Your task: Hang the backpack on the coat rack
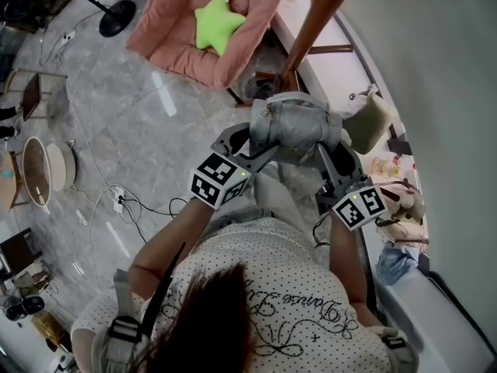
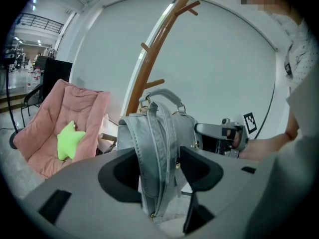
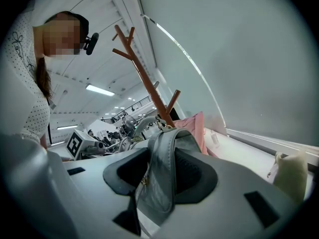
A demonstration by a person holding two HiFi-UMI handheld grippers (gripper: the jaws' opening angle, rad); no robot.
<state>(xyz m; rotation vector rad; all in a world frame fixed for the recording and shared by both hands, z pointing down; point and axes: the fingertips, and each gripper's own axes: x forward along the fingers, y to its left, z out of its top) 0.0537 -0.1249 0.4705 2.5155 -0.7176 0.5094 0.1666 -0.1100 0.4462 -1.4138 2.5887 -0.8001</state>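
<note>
A grey backpack hangs in the air between my two grippers, in front of the person's chest. My left gripper is shut on one grey shoulder strap, which runs down between its jaws. The right gripper is shut on the other strap. The brown wooden coat rack stands just beyond the backpack; its pole and pegs rise above the bag's top handle. From the right gripper view the rack's branches stand behind the bag.
A pink padded chair with a green star cushion sits left of the rack. A beige bag and other small things lie on the white ledge along the wall at right. Cables and a round table are on the floor at left.
</note>
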